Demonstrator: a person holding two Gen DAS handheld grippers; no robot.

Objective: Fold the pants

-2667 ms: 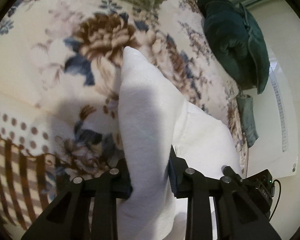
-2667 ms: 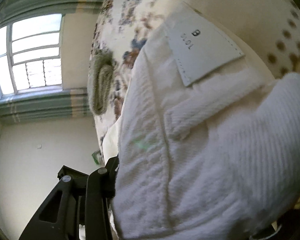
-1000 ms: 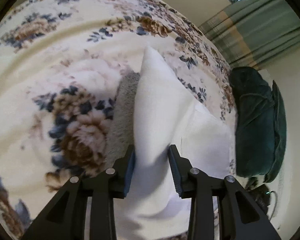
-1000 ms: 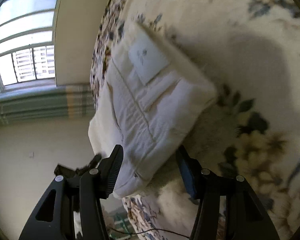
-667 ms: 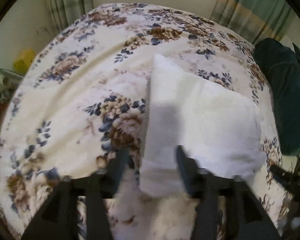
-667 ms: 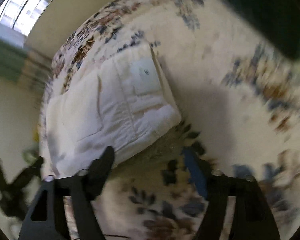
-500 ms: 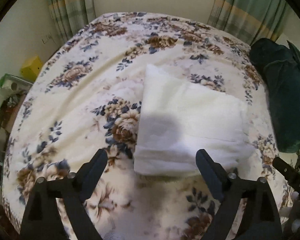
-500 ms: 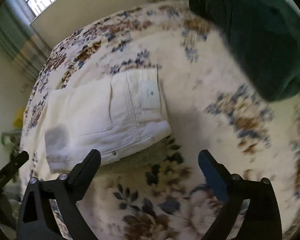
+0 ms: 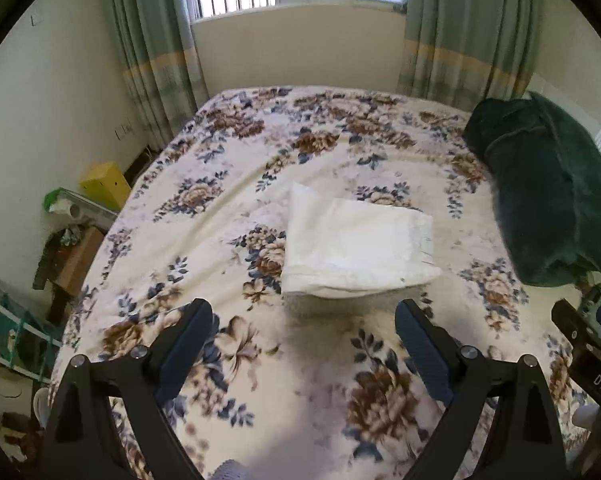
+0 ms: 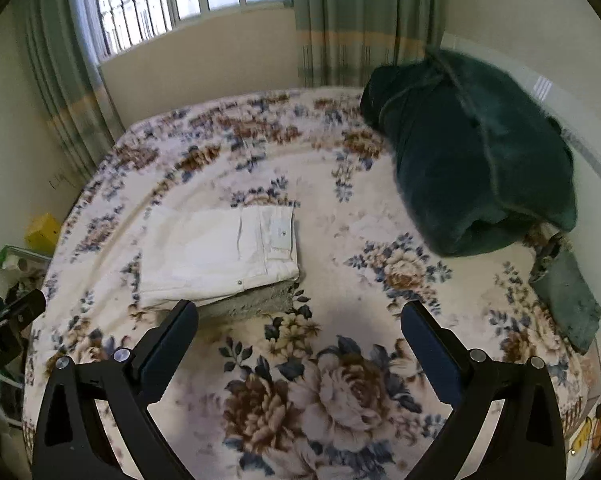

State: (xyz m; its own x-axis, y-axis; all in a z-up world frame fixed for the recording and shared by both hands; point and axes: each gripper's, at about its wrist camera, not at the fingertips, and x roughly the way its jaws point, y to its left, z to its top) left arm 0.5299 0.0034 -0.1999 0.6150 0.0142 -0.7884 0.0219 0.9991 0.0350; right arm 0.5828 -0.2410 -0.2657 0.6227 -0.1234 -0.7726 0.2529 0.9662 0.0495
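The white pants lie folded into a flat rectangle on top of a grey folded garment in the middle of the floral bed. In the right wrist view the pants show a back pocket and label, with the grey garment under their near edge. My left gripper is open and empty, held above the bed in front of the stack. My right gripper is open and empty, also back from the stack.
A dark green bundled blanket lies at the bed's right side, with a grey-green cloth near it. A floral bedspread covers the bed. A yellow box and clutter stand at the left. Window and curtains are behind.
Both grippers let go of the white pants, opened wide and pulled back and up from the bed. The pants now rest folded on the grey garment.
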